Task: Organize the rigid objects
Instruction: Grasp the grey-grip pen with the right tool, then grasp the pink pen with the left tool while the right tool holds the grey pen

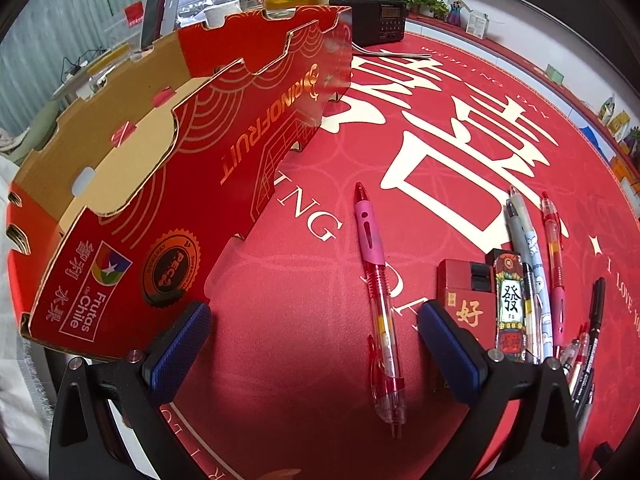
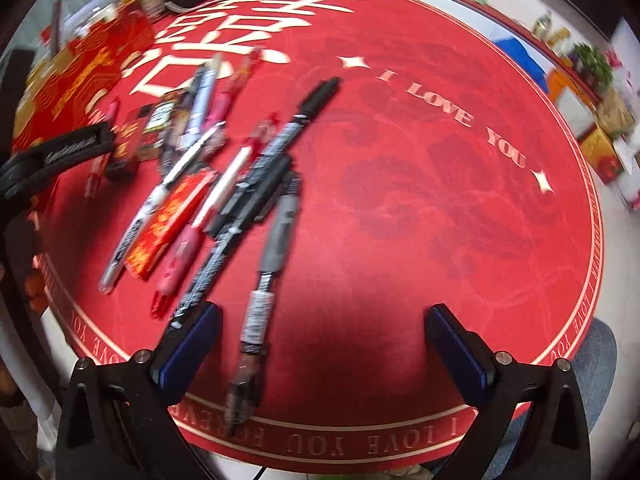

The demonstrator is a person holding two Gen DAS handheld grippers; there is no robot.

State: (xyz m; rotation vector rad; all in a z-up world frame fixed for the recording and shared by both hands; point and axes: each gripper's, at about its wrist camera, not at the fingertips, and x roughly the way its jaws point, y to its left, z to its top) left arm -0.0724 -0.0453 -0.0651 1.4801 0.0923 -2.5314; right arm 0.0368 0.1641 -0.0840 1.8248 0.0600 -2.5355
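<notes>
In the left wrist view my left gripper (image 1: pixel 314 316) is open above a pink and clear pen (image 1: pixel 378 292) lying lengthwise on the red mat (image 1: pixel 304 264). A red cardboard fruit box (image 1: pixel 192 184), empty inside, stands to the left. Two small boxes, a red one (image 1: pixel 466 300) and one with a mahjong tile print (image 1: pixel 509 304), lie to the right beside several pens (image 1: pixel 536 272). In the blurred right wrist view my right gripper (image 2: pixel 324 340) is open over the mat, with a grey pen (image 2: pixel 268 280) between its fingers' line and a pile of pens (image 2: pixel 224 184) to the left.
A black radio (image 1: pixel 378 20), a gold-lidded jar (image 1: pixel 286 0), plants and clutter stand beyond the mat's far edge. Small cartons (image 2: pixel 608 128) line the right side. The other gripper's black arm (image 2: pixel 52 152) shows at the left of the right wrist view. The mat's right half (image 2: pixel 440 160) holds nothing.
</notes>
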